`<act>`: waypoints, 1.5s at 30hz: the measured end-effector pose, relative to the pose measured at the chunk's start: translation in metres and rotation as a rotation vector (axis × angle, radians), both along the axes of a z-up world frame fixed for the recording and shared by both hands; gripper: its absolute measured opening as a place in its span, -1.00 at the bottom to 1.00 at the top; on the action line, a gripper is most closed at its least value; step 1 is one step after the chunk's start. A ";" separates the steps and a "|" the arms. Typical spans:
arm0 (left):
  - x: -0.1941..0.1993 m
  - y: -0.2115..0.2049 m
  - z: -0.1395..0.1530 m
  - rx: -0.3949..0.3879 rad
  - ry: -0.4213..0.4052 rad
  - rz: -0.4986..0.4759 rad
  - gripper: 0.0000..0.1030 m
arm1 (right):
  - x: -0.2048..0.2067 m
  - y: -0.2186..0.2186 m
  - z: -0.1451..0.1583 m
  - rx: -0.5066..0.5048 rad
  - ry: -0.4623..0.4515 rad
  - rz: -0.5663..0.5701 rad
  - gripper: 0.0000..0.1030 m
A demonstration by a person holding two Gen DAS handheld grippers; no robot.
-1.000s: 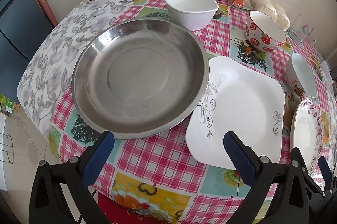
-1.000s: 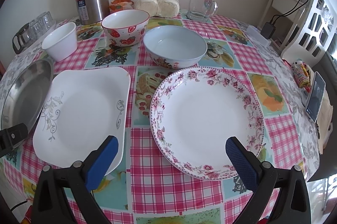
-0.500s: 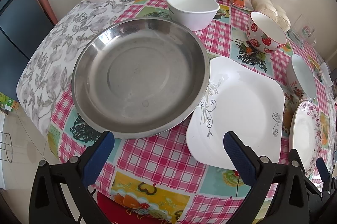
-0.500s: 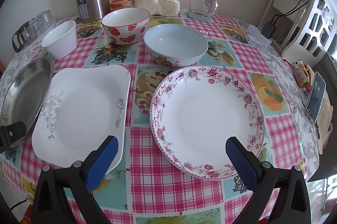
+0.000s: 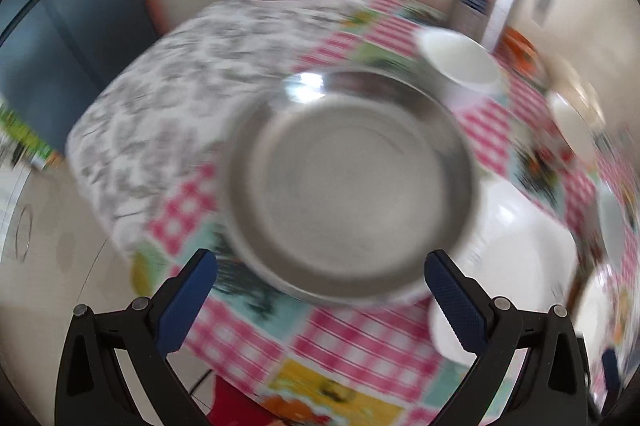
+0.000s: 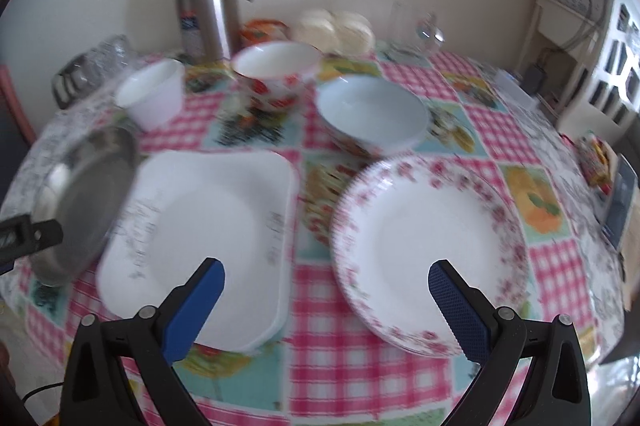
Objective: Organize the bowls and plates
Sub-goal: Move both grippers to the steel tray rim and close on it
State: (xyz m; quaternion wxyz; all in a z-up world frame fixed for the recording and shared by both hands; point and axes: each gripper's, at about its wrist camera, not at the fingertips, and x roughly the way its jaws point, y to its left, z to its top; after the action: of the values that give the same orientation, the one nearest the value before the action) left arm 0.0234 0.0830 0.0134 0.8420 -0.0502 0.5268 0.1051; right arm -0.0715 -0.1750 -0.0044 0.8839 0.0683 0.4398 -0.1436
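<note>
A round steel plate (image 5: 352, 186) lies at the table's left side, straight ahead of my open left gripper (image 5: 320, 302), which holds nothing. Its rim overlaps a white square plate (image 5: 528, 250). In the right wrist view the square plate (image 6: 200, 238) and a rose-rimmed round plate (image 6: 432, 250) lie side by side before my open, empty right gripper (image 6: 326, 302). Behind them stand a small white bowl (image 6: 150, 98), a strawberry bowl (image 6: 276, 74) and a pale blue bowl (image 6: 374, 114). The steel plate (image 6: 84, 194) shows at the left. Both views are blurred.
A steel thermos jug (image 6: 208, 10) stands at the back by the wall, with glass cups (image 6: 92, 66) on a tray to its left and a glass mug (image 6: 416, 30) and buns (image 6: 336, 30) to its right. A white shelf (image 6: 580, 38) is beyond the table's right edge.
Both grippers have pulled back and tilted up, so the dishes sit farther off and more wall shows. The left view swung left. Both stay open; no dish has moved.
</note>
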 end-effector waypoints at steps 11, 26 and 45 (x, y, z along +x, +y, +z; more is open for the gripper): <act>0.009 0.071 -0.001 -0.045 -0.032 0.152 1.00 | 0.024 0.030 -0.009 0.177 -0.004 0.015 1.00; 0.018 0.118 -0.010 -0.190 -0.159 0.227 1.00 | 0.055 0.089 0.000 0.186 -0.125 0.211 1.00; 0.039 0.124 -0.042 -0.285 -0.075 0.237 0.78 | 0.093 0.109 -0.016 0.240 -0.085 0.259 0.72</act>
State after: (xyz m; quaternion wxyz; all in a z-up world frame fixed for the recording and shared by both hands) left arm 0.0626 0.2069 -0.0285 0.8272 -0.2346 0.4949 0.1256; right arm 0.0216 -0.0664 -0.0207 0.8983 0.1221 0.4212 0.0279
